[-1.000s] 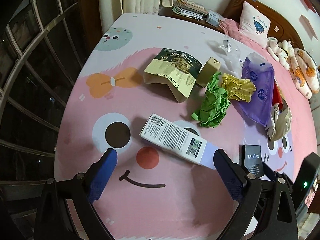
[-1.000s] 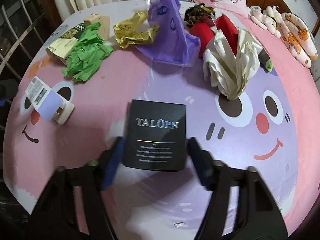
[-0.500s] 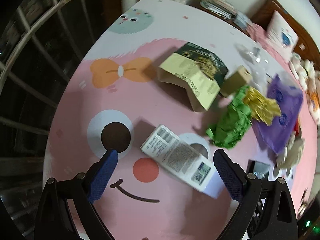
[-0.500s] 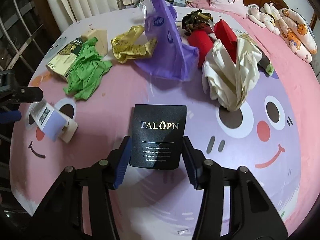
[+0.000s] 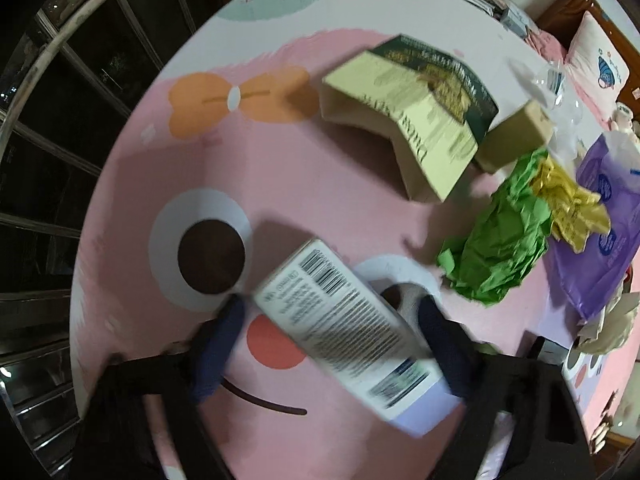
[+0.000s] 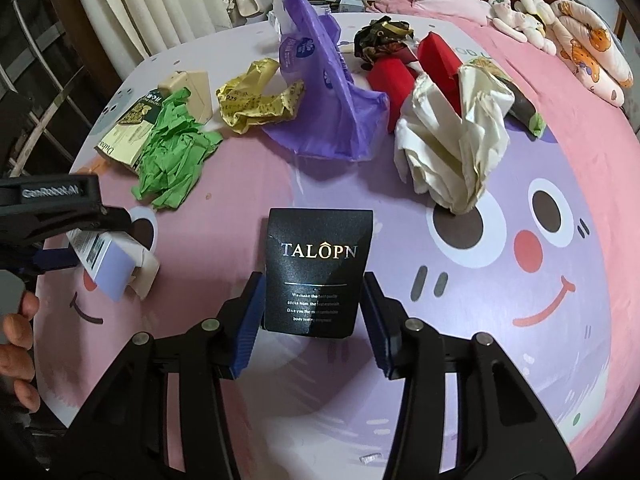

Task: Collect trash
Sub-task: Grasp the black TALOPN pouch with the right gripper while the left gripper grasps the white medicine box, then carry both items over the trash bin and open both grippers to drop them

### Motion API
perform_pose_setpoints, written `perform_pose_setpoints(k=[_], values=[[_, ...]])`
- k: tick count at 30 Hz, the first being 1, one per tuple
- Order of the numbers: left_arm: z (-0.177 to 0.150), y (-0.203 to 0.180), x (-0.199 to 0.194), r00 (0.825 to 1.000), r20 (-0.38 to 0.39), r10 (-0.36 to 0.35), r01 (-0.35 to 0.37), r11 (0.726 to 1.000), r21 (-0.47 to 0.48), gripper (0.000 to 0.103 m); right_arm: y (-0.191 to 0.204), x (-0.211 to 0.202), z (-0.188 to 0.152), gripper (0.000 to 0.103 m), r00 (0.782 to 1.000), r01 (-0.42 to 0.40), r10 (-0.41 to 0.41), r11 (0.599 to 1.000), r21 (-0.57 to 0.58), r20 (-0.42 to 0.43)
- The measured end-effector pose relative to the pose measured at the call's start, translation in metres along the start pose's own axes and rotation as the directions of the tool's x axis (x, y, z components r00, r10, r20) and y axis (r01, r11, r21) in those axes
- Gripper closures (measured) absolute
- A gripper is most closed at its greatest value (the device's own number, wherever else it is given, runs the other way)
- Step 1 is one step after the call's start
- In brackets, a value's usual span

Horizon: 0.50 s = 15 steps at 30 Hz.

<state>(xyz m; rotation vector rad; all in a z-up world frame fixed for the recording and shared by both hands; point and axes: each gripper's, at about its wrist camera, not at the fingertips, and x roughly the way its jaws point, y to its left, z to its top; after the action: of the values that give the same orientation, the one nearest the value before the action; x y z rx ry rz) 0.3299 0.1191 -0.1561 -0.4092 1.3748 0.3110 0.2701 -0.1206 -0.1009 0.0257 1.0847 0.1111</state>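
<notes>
A white and lilac carton (image 5: 352, 336) with a barcode lies between the fingers of my left gripper (image 5: 328, 320), which is closing around it; the view is blurred, so contact is unclear. The carton also shows in the right wrist view (image 6: 110, 264) under the left gripper. My right gripper (image 6: 312, 308) has its fingers on both sides of a black TALOPN packet (image 6: 318, 272) and looks closed on it. Green crumpled paper (image 6: 172, 152), yellow wrapper (image 6: 256, 98), a purple bag (image 6: 324, 92), red boxes (image 6: 416, 66) and white crumpled paper (image 6: 452, 144) lie farther back.
All lies on a bed sheet (image 6: 520, 320) with pink and purple cartoon faces. A green and cream box (image 5: 416, 112) and a tan carton (image 5: 516, 132) lie at the back left. Pillows and plush toys (image 6: 576, 40) are at the back right. A window grille (image 5: 60, 120) is on the left.
My left gripper has moved down onto the white carton and narrowed around it. My right gripper has narrowed onto the black packet, which now stands more upright.
</notes>
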Motion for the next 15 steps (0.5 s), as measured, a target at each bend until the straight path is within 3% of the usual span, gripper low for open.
perform_pose_setpoints(k=[2, 4, 5, 11, 15], values=[[-0.003, -0.001, -0.003, 1.0, 0.018, 0.008, -0.008, 1.0, 0.016, 0.04, -0.002, -0.004, -0.005, 0.06, 1.0, -0.01, 0.01, 1.0, 0.003, -0.002], [-0.006, -0.002, -0.006, 1.0, 0.027, 0.006, -0.007, 1.0, 0.03, 0.063, -0.003, -0.009, -0.012, 0.061, 1.0, -0.017, 0.017, 1.0, 0.005, 0.001], [-0.008, -0.001, -0.006, 1.0, 0.026, 0.001, -0.002, 0.999, 0.043, 0.066, -0.003, -0.013, -0.015, 0.061, 1.0, -0.024, 0.024, 1.0, 0.006, 0.002], [-0.039, -0.002, -0.025, 0.997, 0.069, -0.02, 0.01, 0.99, 0.141, 0.068, 0.0, -0.034, -0.029, 0.063, 0.998, -0.058, 0.058, 0.998, -0.006, 0.011], [-0.074, 0.002, -0.054, 0.99, 0.112, -0.086, 0.059, 0.973, 0.221, 0.068, -0.003, -0.06, -0.045, 0.063, 0.996, -0.088, 0.089, 0.996, -0.011, 0.026]])
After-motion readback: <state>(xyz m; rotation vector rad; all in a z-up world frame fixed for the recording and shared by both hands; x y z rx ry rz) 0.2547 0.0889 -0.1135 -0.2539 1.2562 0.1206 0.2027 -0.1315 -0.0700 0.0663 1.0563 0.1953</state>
